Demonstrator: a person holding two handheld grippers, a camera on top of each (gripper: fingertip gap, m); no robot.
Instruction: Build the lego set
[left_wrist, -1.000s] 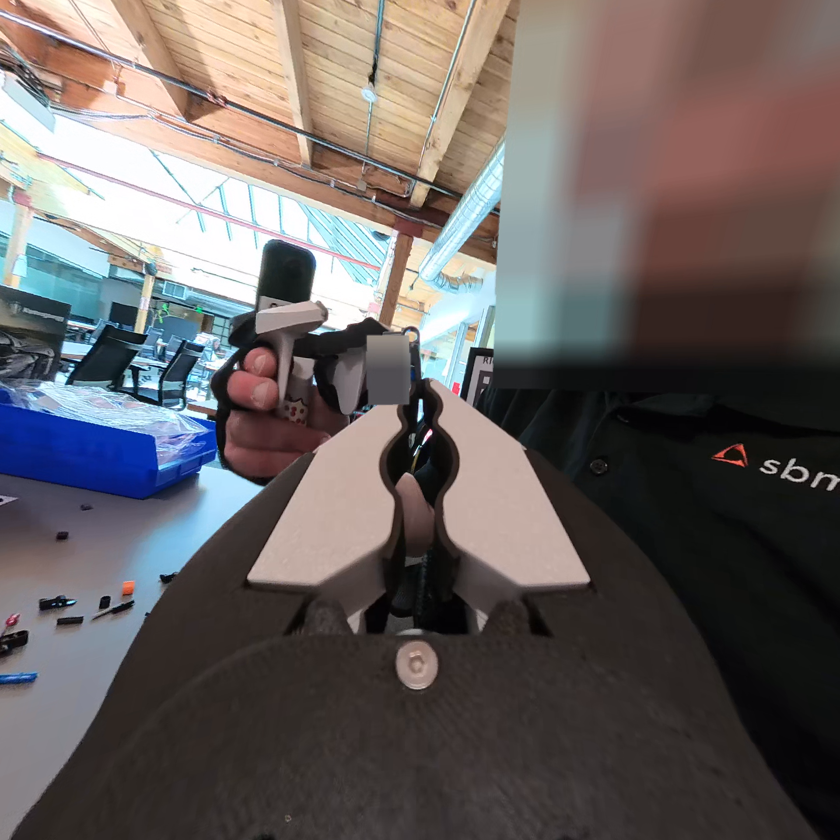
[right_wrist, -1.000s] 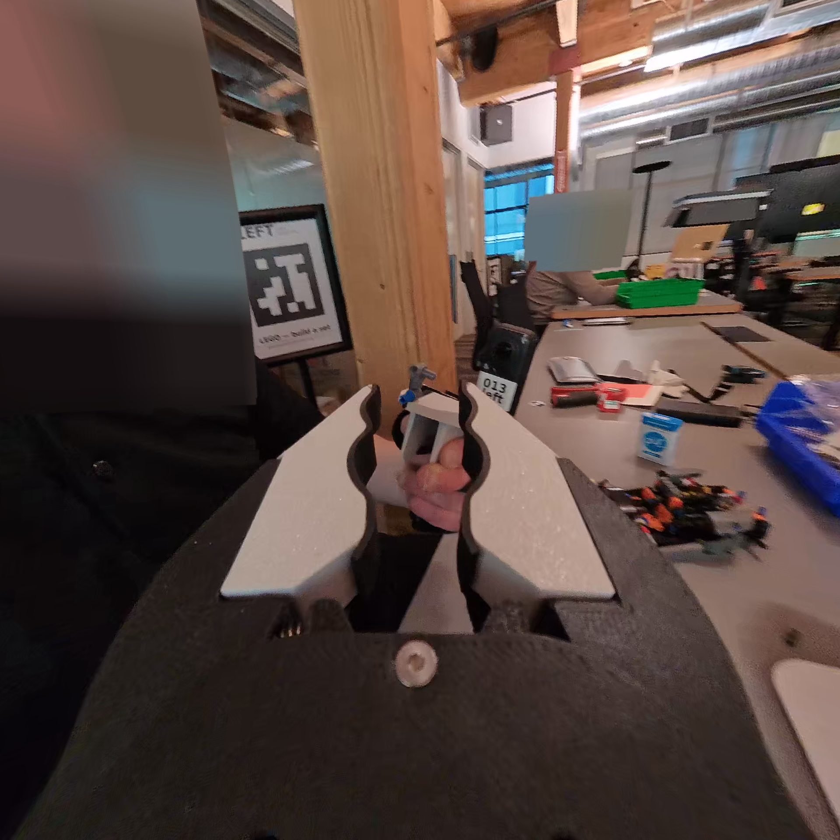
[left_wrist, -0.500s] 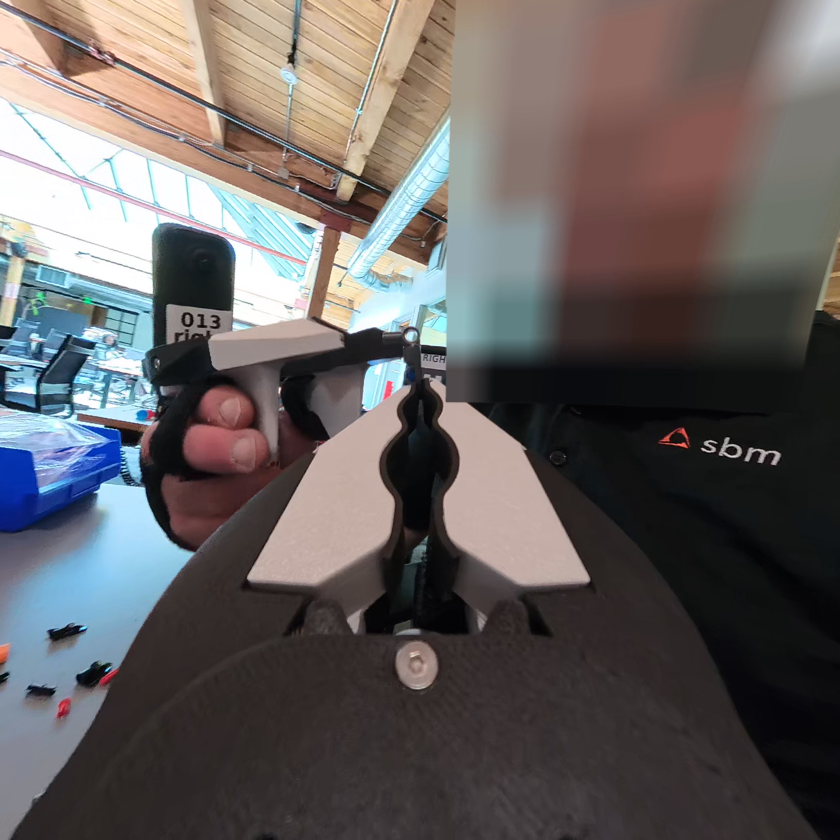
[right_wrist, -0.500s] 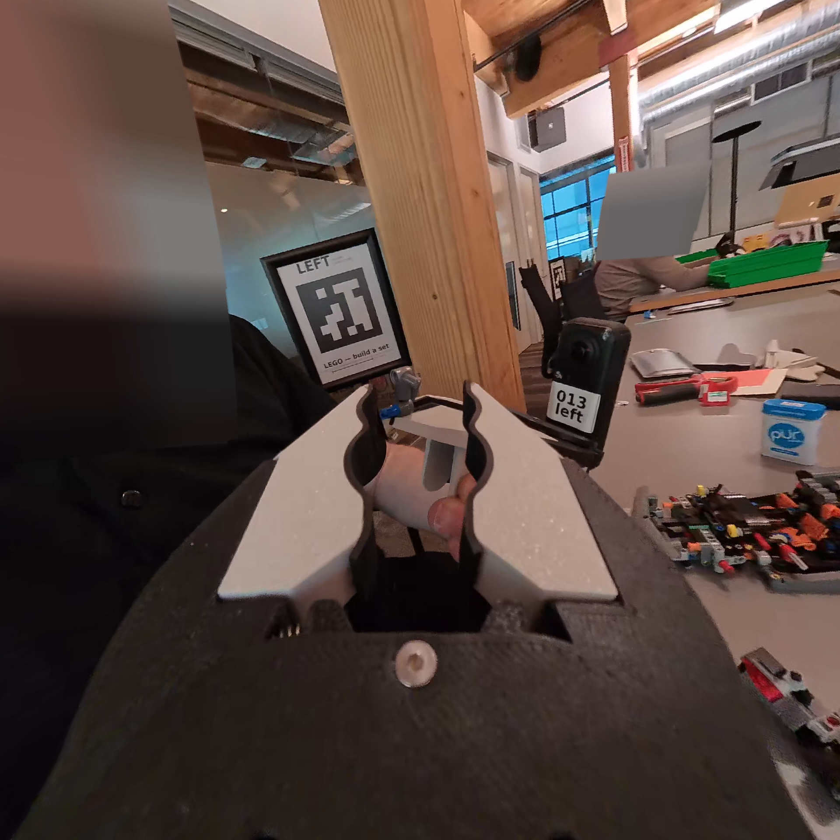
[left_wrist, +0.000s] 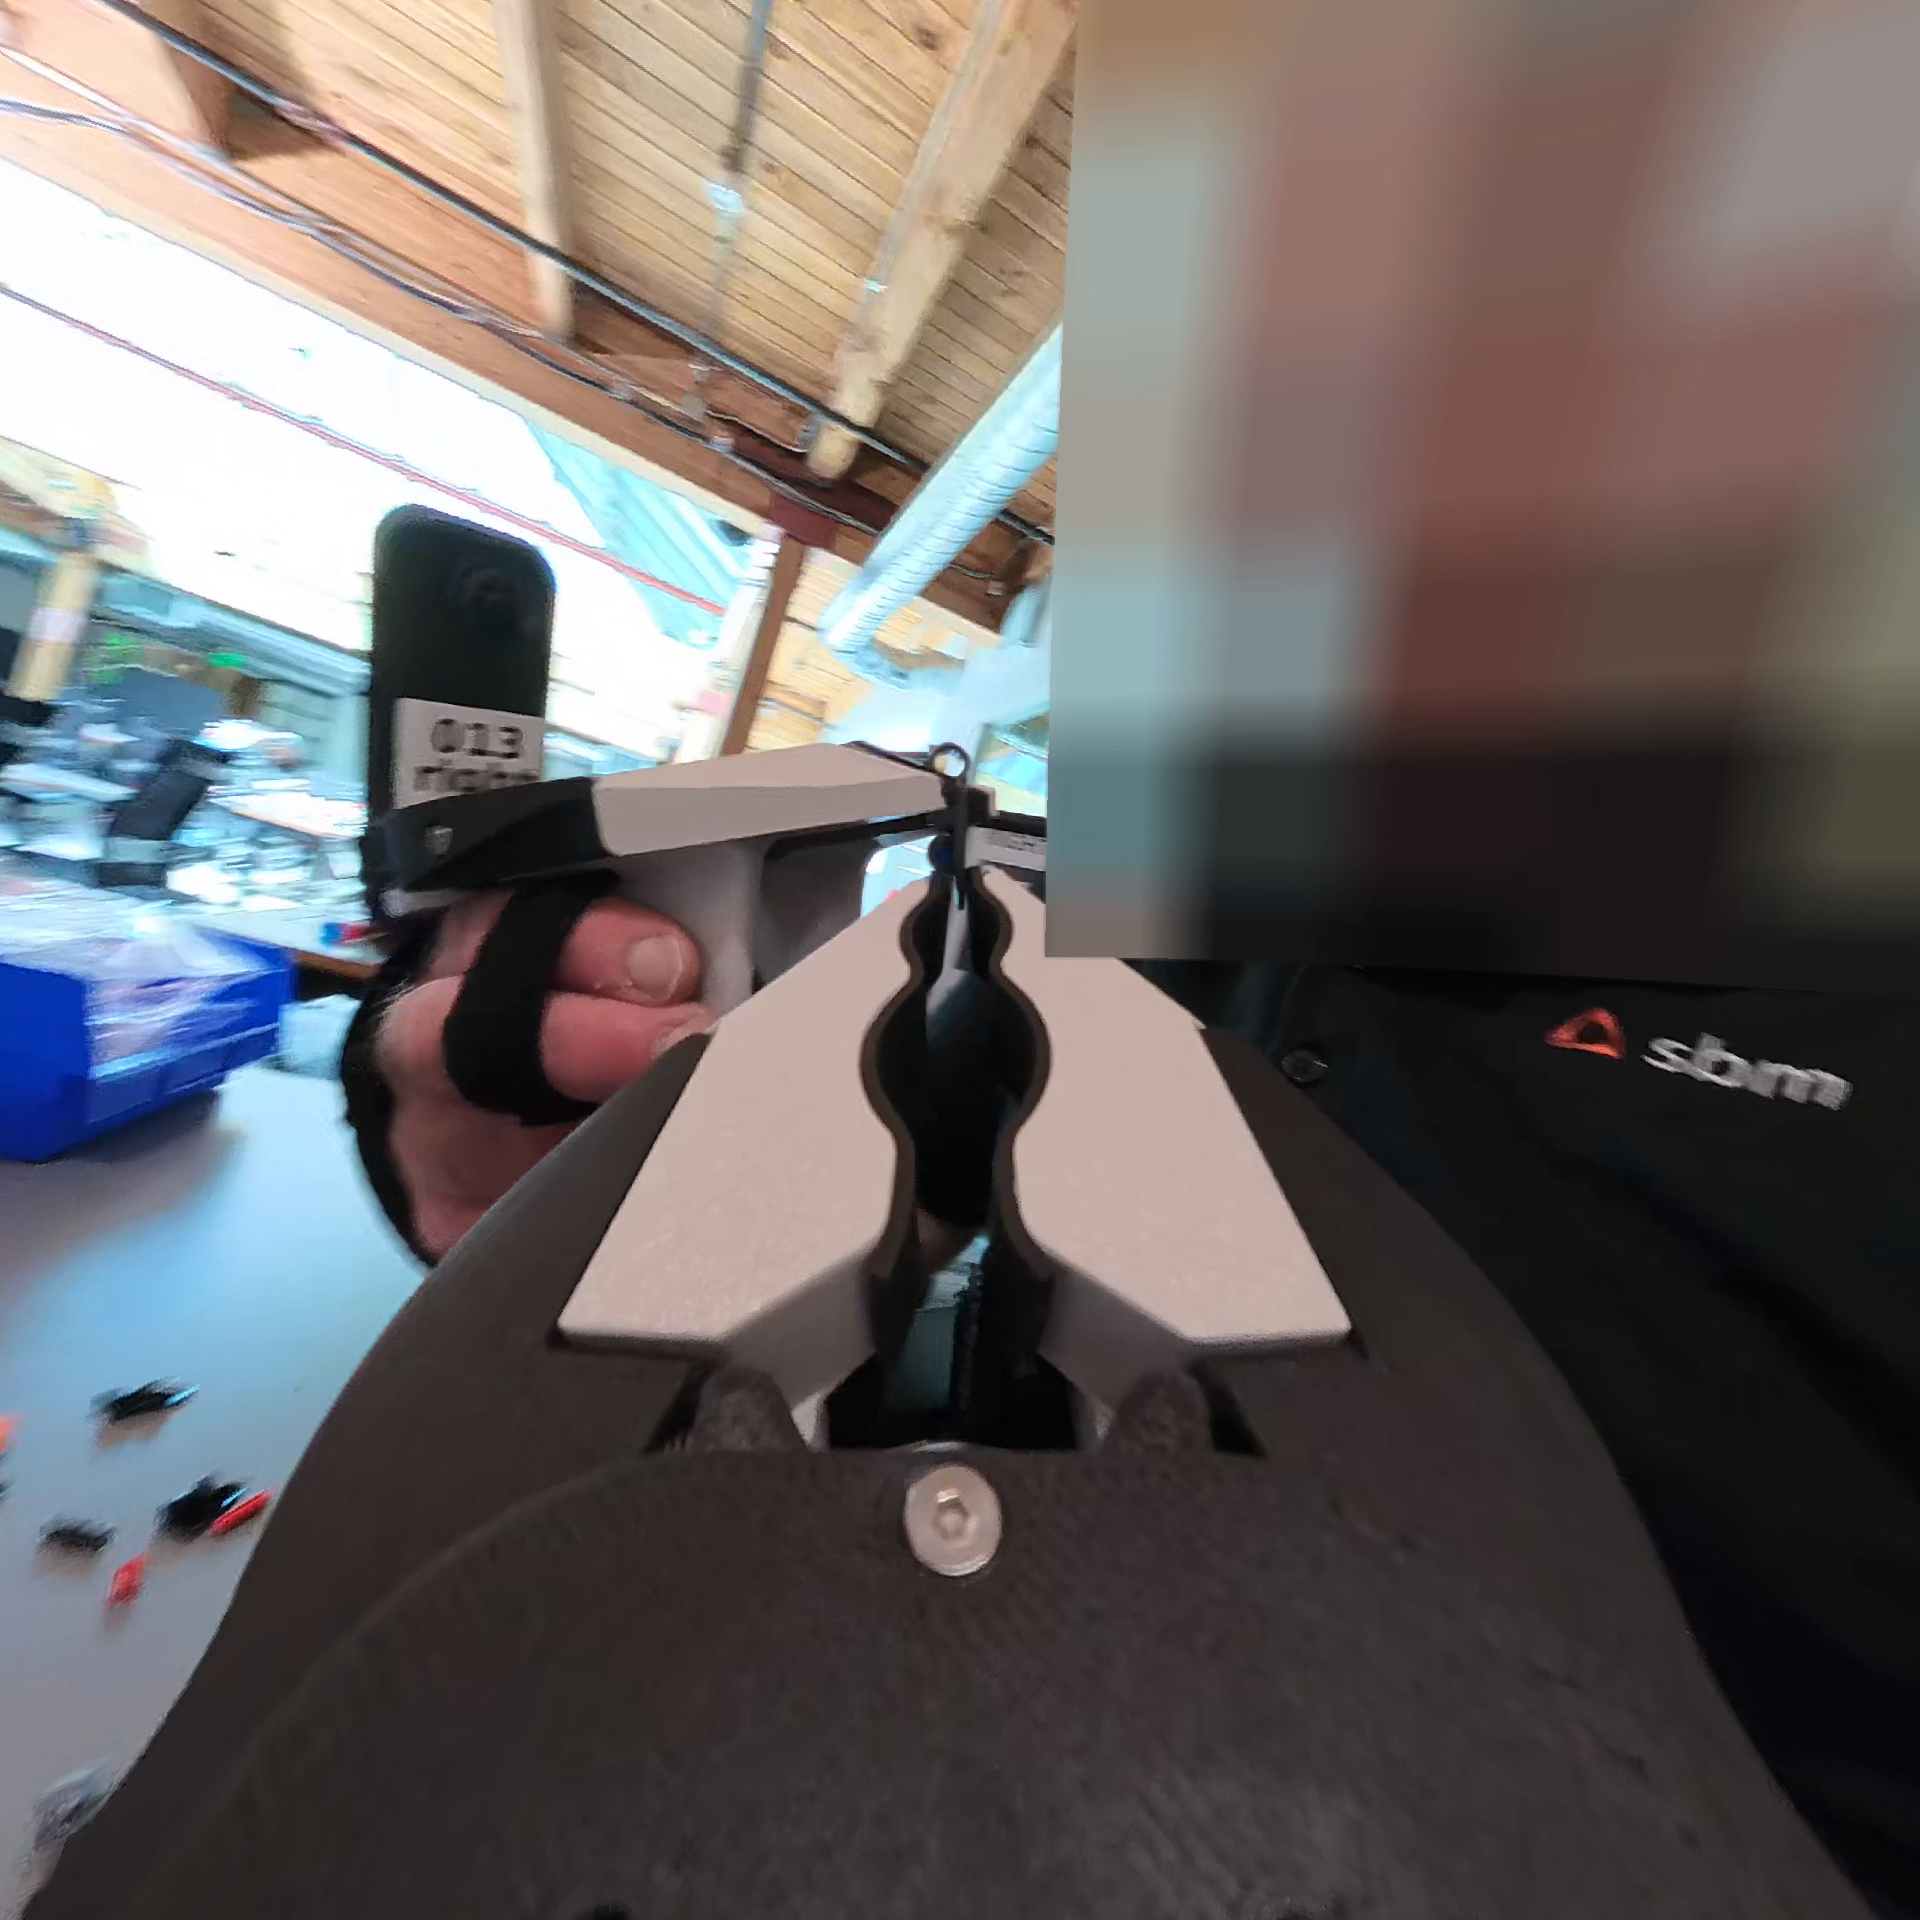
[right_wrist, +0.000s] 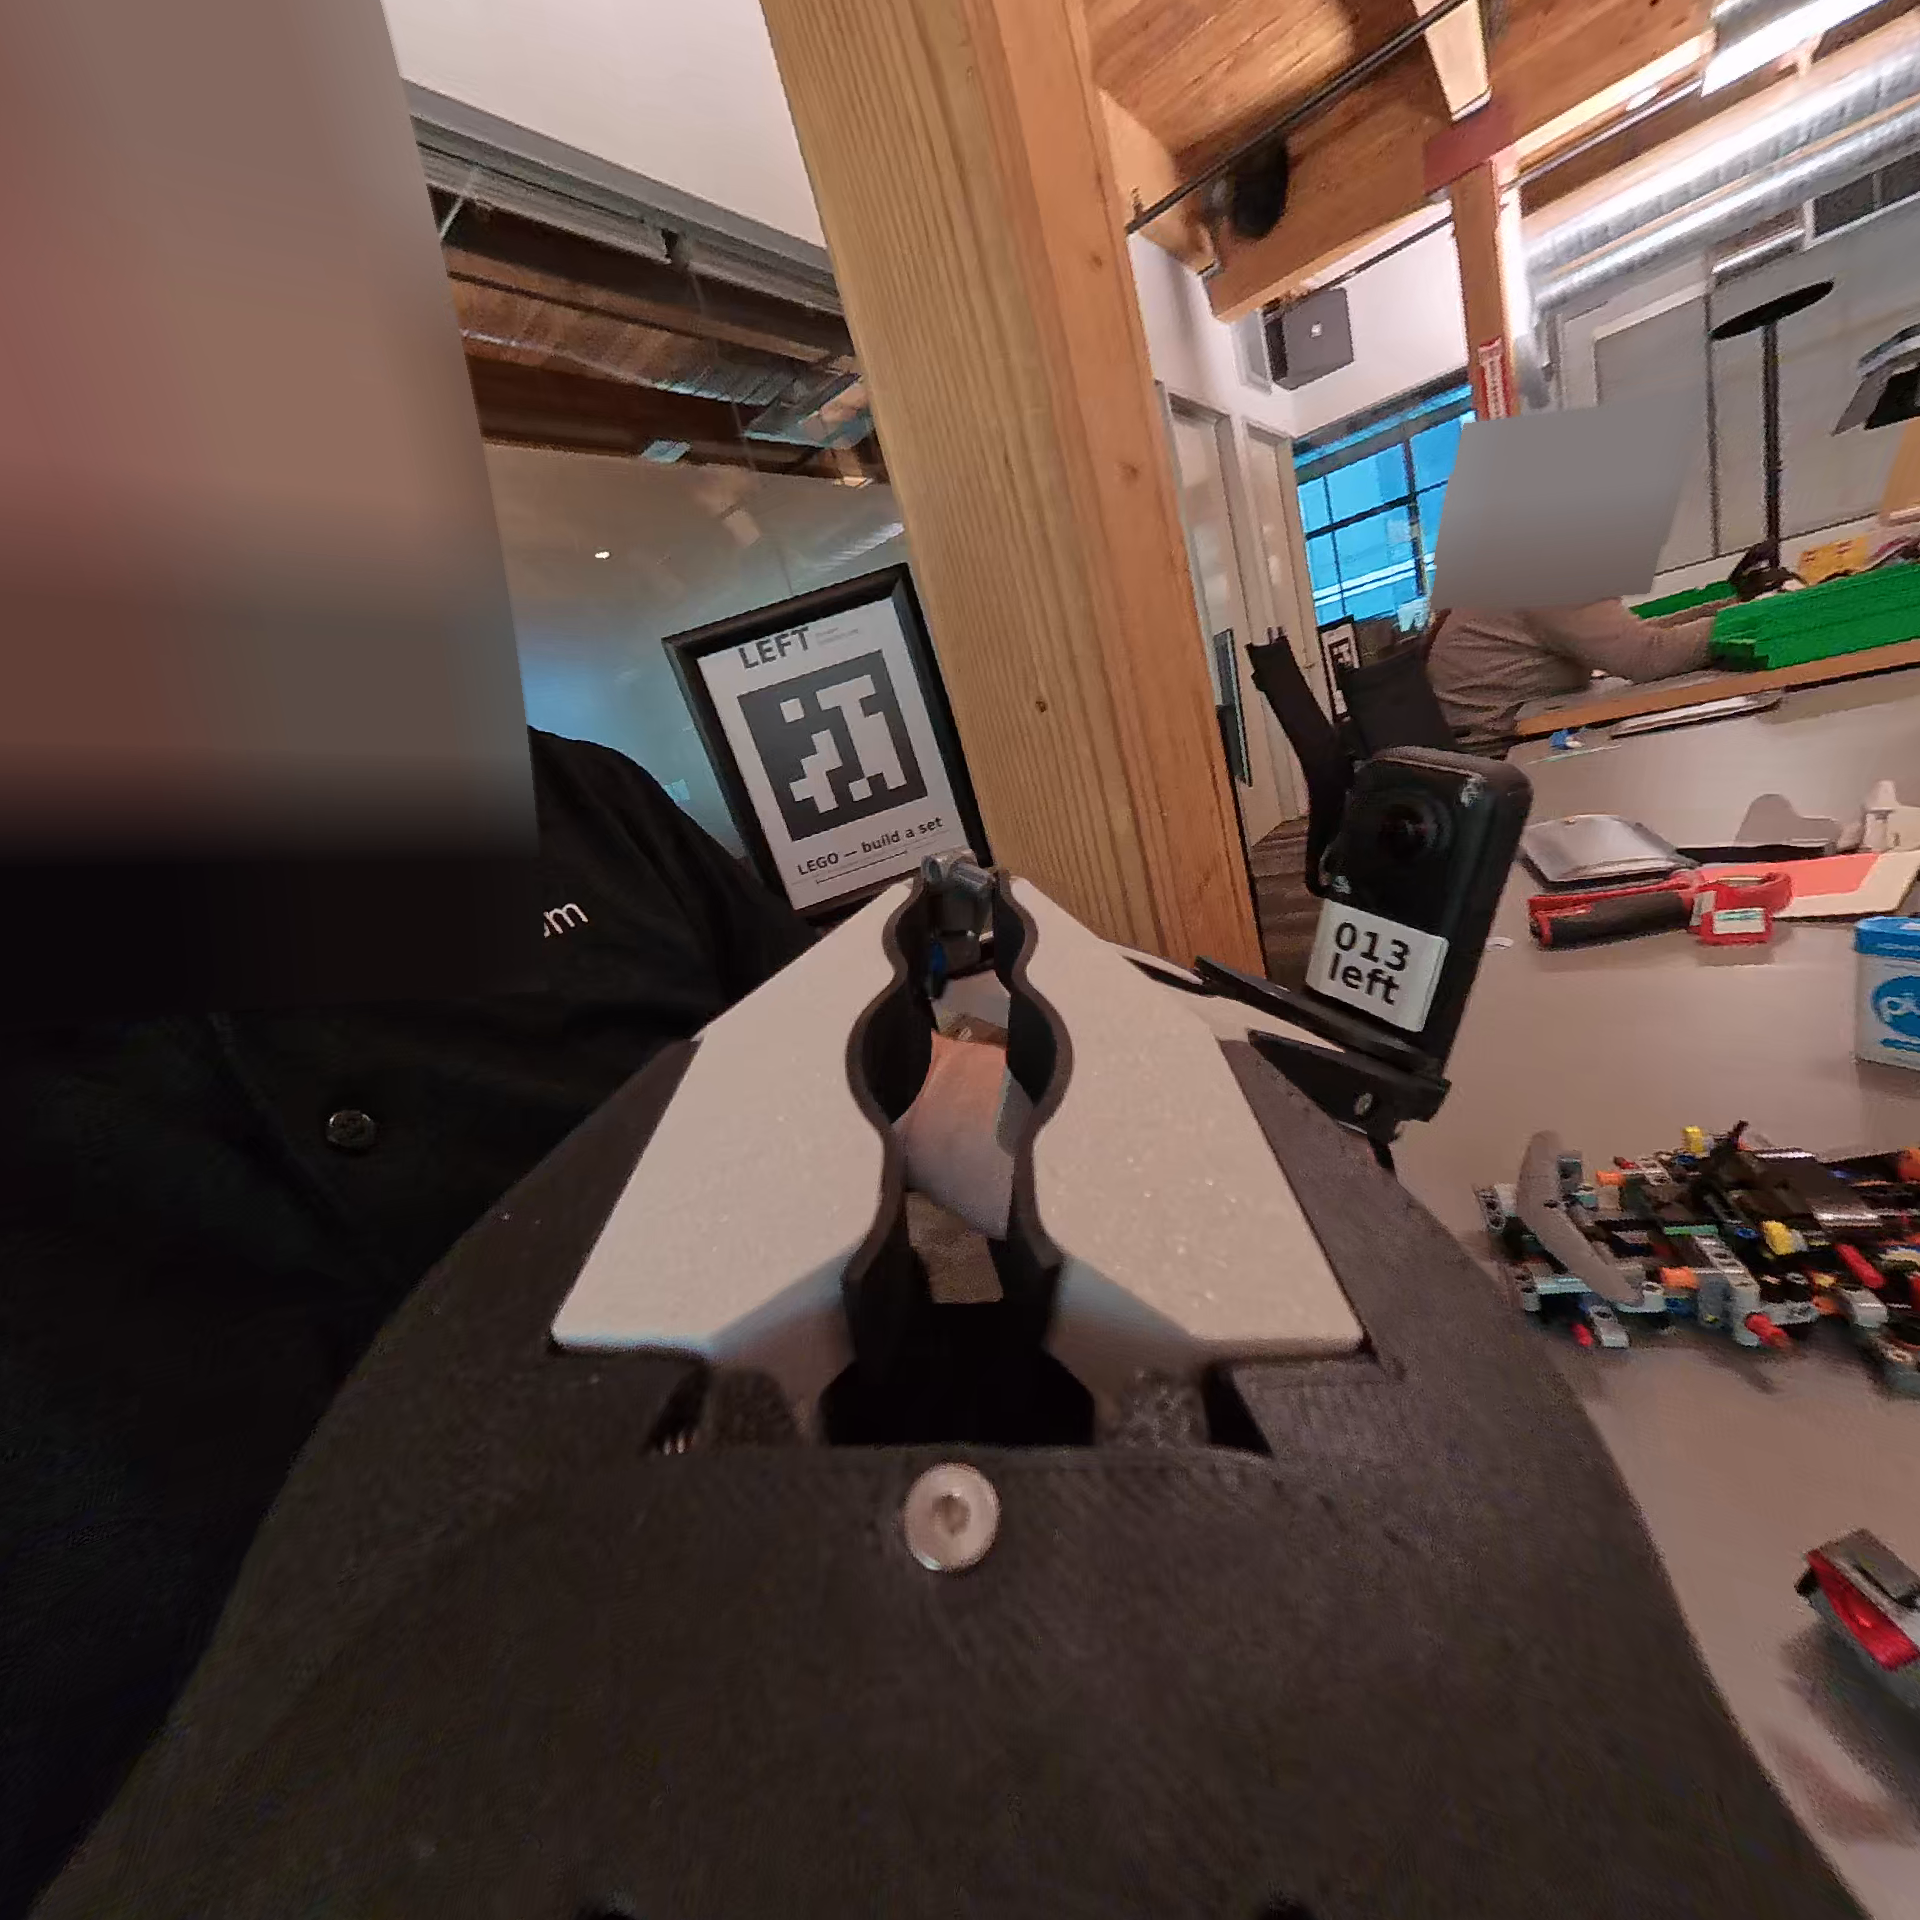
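In the left wrist view, the left gripper (left_wrist: 954, 883) is raised off the table with its fingers almost together at the tips, pinching a small dark piece with a blue pin (left_wrist: 943, 854). The right gripper (left_wrist: 951, 774) comes in from the left of that piece, its tips meeting the top of it where a little ring shows. Left of the piece and lower lie the blue bin (left_wrist: 125, 1039) and scattered loose parts (left_wrist: 156, 1496) on the grey table (left_wrist: 208, 1278). In the right wrist view, the right gripper (right_wrist: 958, 891) has its tips narrowed onto the grey top of the same small piece (right_wrist: 958, 878), though how firm the grip is I cannot tell. Right of that piece and down on the table (right_wrist: 1662, 1475) sits the half-built model (right_wrist: 1714, 1247), dense with mixed bricks. Judging from this, the chassis is well advanced, a small sub-part is being joined in the air, and it remains to be fitted to the model, with the loose parts unused.
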